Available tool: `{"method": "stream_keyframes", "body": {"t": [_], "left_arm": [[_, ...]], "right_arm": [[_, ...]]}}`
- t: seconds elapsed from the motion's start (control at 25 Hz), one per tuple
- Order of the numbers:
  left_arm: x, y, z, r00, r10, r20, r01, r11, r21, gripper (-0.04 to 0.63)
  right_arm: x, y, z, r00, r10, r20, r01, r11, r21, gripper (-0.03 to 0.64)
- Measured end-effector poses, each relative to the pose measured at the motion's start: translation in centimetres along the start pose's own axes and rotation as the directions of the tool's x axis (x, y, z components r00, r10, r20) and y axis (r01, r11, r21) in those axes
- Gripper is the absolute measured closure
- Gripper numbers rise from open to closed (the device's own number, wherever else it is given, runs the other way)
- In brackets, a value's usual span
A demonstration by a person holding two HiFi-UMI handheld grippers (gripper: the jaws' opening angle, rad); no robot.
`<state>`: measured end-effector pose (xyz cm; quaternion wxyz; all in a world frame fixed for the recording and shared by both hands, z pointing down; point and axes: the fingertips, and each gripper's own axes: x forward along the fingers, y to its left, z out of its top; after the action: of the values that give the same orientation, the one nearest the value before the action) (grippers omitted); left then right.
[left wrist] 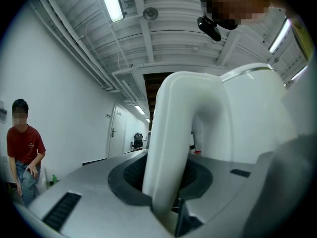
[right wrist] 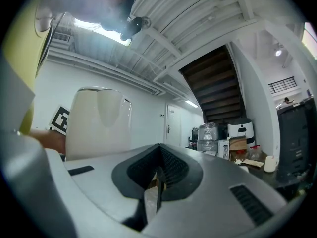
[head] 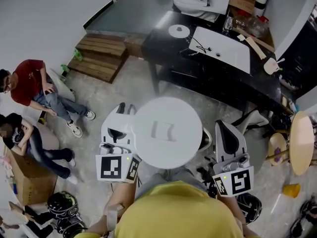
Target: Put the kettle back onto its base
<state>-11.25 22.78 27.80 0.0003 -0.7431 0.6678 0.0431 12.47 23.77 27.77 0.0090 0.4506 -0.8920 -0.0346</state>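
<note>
One grip carries the kettle (head: 167, 132): left gripper (left wrist: 166, 202) fingers clamped on its handle (left wrist: 171, 133), mid-air, well apart from the base (head: 178, 31) on the counter (head: 163, 46). Right gripper (right wrist: 157, 202) fingers closed, empty. Risk: a handle-only hold may let the kettle swing and miss the base.

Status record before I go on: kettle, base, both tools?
kettle: white, lid up, held over the floor, not on its base
left tool: shut on the kettle's handle
right tool: shut, empty, beside the kettle
base: likely the round white disc on the black table ahead, nothing on it
</note>
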Motion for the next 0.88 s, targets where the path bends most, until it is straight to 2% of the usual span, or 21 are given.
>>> {"method": "stream_keyframes", "body": {"t": [0.28,0.48,0.88], "left_arm": [[5.1,-0.4,-0.5,1.0,0.019,0.004,-0.019,1.0,-0.009,0.502],[7.5,0.0,-0.7,0.999,0.043,-0.001,-0.043,0.999,-0.006,0.502],[13.8,2.0,-1.3,0.999,0.046,-0.014,-0.046,0.999,-0.009,0.502]], "right_arm": [[4.3,-4.1,-0.5,1.0,0.027,0.008,-0.027,1.0,0.005,0.607],[6.4,-5.3,-0.3,0.998,0.057,0.007,-0.057,0.998,0.001,0.607],[11.7,-7.8,-0.7,0.999,0.052,-0.001,-0.052,0.999,0.004,0.607]]}}
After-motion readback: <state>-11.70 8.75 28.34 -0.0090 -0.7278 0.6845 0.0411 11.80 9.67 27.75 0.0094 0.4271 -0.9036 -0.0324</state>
